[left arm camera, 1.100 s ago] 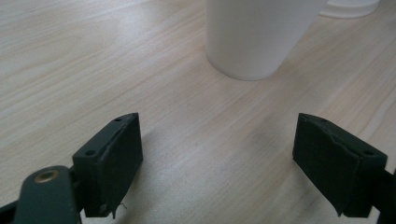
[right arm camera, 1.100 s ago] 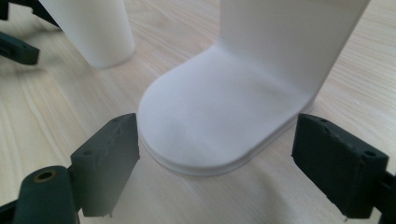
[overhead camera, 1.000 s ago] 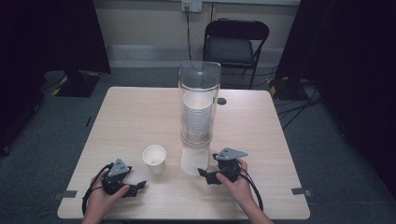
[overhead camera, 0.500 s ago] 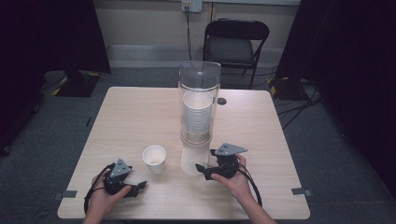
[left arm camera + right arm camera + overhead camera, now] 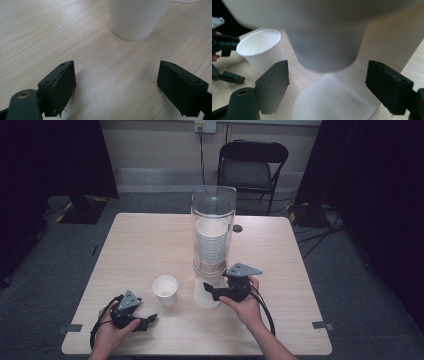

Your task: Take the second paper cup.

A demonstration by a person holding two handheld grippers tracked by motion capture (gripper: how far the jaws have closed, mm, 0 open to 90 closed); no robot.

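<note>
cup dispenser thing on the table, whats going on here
A person holding a gripper in each hand is working at a clear cup dispenser stacked with white paper cups. The right gripper is at the dispenser's base, its jaws either side of the bottom cup; they have just been closing but don't press on it yet. One loose cup already stands upright on the table. The left gripper rests open near it.

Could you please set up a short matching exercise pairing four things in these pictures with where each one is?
Things:
1. chair
2. loose cup
3. cup stack
4. left gripper

Places:
A. inside the clear tube
B. on the floor beyond the table
C. upright on the table, left of the tube
D. near the table's front left corner

Pairs: 1-B, 2-C, 3-A, 4-D
</note>
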